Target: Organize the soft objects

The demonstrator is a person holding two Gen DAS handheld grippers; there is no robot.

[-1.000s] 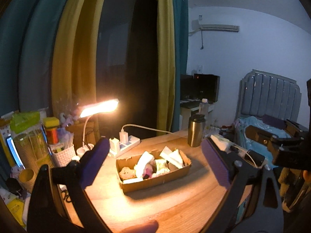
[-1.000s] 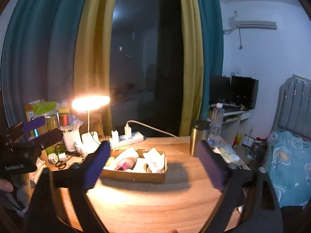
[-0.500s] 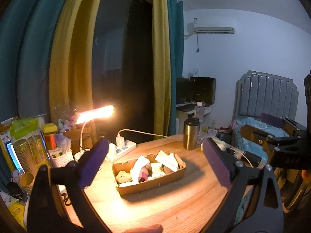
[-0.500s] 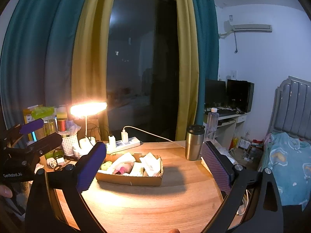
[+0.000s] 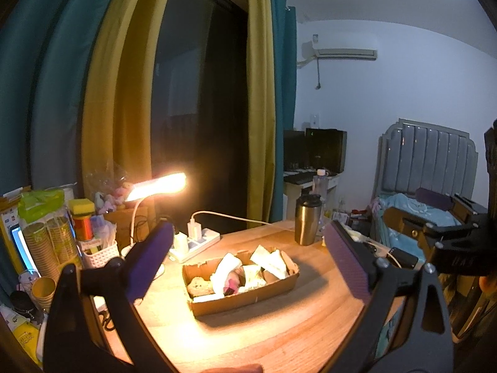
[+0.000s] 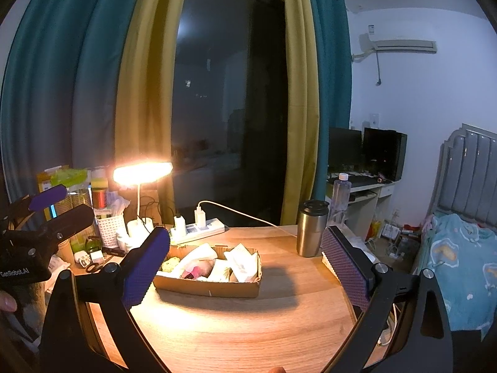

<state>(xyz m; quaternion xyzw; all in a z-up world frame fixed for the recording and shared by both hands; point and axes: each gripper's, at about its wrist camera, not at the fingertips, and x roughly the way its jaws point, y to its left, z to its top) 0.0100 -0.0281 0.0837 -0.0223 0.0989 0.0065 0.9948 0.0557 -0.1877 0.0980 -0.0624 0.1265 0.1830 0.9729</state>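
Note:
A shallow cardboard box (image 5: 245,298) (image 6: 208,287) stands in the middle of the wooden table, lit by the lamp. Soft objects fill it: white pouches (image 5: 226,269) (image 6: 245,258), a pink-purple piece (image 5: 231,286) (image 6: 192,272) and a brownish lump (image 5: 197,284). My left gripper (image 5: 248,261) is open and empty, held above and short of the box. My right gripper (image 6: 245,262) is open and empty too, also back from the box. Each gripper shows in the other's view, the right gripper (image 5: 435,245) on the right and the left gripper (image 6: 46,220) on the left.
A lit desk lamp (image 5: 158,185), a white power strip (image 5: 194,244) with a cable, and a steel tumbler (image 5: 307,223) stand behind the box. Paper cups, bottles and a white basket (image 5: 99,253) crowd the left. A bed (image 6: 459,258) lies at the right.
Both grippers have drawn back and up from the table, so the box looks smaller and lower. Both stay open; nothing in the box has moved.

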